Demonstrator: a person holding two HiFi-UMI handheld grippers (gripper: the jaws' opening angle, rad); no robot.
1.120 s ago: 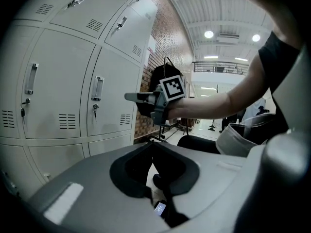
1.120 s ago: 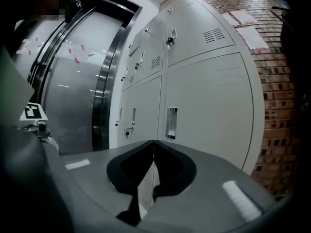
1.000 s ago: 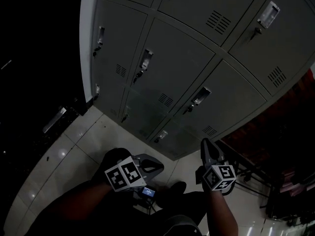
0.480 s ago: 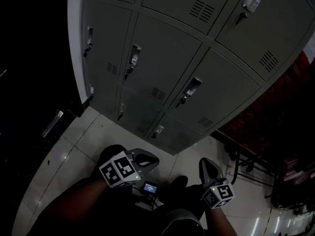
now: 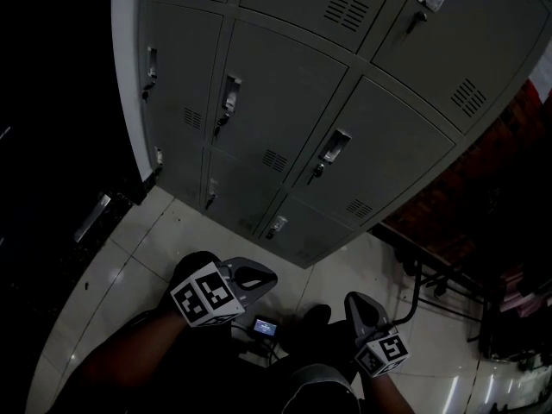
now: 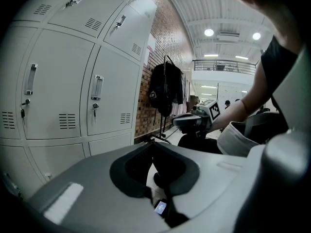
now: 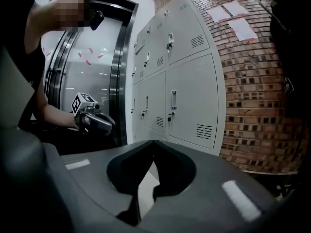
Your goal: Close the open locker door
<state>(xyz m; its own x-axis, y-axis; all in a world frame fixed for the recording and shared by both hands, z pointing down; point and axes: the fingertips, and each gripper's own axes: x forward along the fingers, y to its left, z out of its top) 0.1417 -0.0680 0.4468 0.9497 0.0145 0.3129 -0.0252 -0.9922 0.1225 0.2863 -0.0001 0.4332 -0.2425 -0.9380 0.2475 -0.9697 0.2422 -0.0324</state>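
Left gripper [image 6: 151,143] clenched, jaw tips meet, nothing between them, held low by the person's body in the head view

Right gripper [image 7: 154,142] also clenched tip to tip on nothing, low at the person's right, apart from the left one, both point toward the lockers

Small lit screen [image 5: 265,326] sits low between the 2 grippers

Pale glossy tiled floor [image 5: 138,248] runs from the person's feet up to the locker base

Grey locker bank [image 5: 285,128] stands just ahead, well apart from both grippers; each locker door [image 5: 384,158] in view lies flush with its frame, with a handle, a keyed lock and a vent slot

Dark metal-framed glass door [image 7: 116,72] stands just past the locker bank's left end

Brick wall [image 7: 252,81] runs on from the locker bank's right end, 2 paper sheets [image 7: 233,11] stuck high on it

Black jacket [image 6: 164,89] hangs on a rack beside that wall, lit hall far behind it
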